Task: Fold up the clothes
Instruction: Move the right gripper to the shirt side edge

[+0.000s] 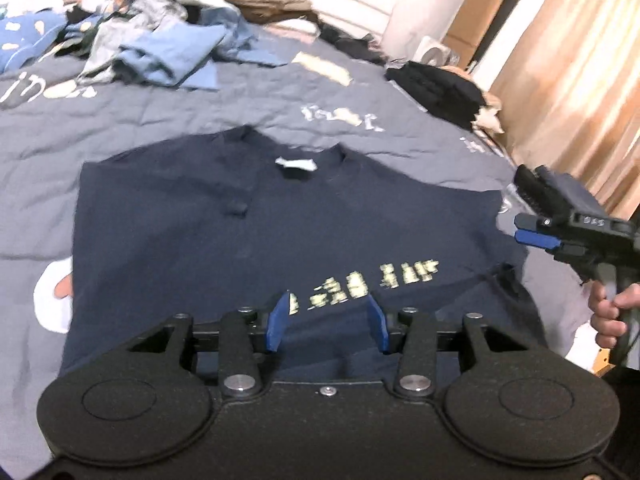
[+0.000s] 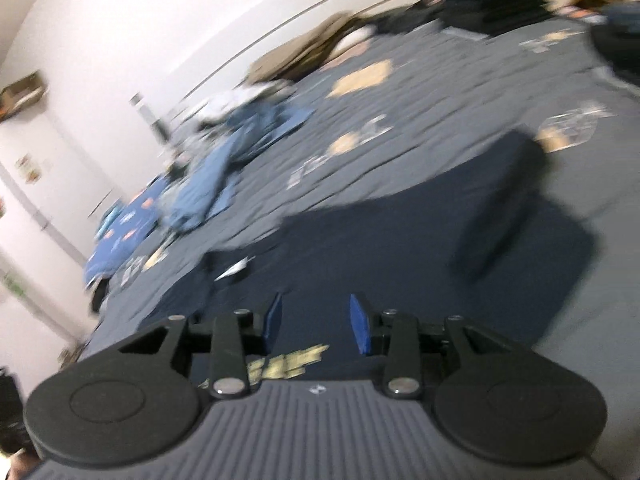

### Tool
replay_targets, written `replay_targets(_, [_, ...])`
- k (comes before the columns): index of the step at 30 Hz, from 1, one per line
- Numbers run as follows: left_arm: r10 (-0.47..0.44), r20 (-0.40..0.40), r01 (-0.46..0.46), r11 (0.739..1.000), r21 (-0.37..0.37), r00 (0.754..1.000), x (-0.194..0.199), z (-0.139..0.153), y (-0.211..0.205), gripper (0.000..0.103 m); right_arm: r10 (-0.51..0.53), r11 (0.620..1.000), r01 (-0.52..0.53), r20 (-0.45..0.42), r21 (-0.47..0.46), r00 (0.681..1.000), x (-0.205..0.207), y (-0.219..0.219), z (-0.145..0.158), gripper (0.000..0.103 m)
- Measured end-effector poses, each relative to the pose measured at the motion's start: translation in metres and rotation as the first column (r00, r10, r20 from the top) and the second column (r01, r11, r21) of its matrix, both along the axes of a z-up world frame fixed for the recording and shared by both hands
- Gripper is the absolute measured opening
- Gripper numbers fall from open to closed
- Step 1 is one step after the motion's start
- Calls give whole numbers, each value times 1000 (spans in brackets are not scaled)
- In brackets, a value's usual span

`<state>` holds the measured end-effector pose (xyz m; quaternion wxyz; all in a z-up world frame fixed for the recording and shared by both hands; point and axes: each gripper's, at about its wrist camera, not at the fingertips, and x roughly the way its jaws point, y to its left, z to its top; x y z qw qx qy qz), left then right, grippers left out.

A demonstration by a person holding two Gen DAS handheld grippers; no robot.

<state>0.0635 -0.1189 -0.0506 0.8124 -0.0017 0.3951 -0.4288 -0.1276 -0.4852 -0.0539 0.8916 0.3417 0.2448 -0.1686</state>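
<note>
Shirt [image 1: 256,240] lies flat; right view is blurred.

- A bed [image 1: 168,128] with a grey printed cover fills the room.
- White wall [image 2: 132,36] at the far side.
- Peach curtain [image 1: 580,92] on the right, cardboard [image 1: 480,12] beside it.

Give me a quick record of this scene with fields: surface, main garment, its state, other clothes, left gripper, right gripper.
surface: bed with grey printed cover
main garment: navy T-shirt, yellow print, white neck label
state: laid flat, left sleeve folded in; in the right wrist view the other sleeve looks folded over the body too
other clothes: blue-grey pile at the far left, black pile at the far right
left gripper: open, above the shirt's lower part, holding nothing
right gripper: open, above the shirt, holding nothing
</note>
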Motion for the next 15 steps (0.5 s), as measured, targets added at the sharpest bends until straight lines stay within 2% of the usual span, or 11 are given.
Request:
replay_targets(3, [-45, 12, 45, 999, 2, 999, -9, 2, -18, 45, -123, 992, 124, -4, 8, 992, -26, -25, -6, 37])
replay_targets(7, [-88, 20, 88, 996, 7, 996, -18, 0, -38, 46, -263, 962, 264, -20, 70, 964, -56, -54, -20, 37])
replay_targets(15, [-101, 18, 101, 995, -16, 995, -23, 1, -64, 47, -382, 902, 390, -80, 184, 921, -70, -93, -59, 37])
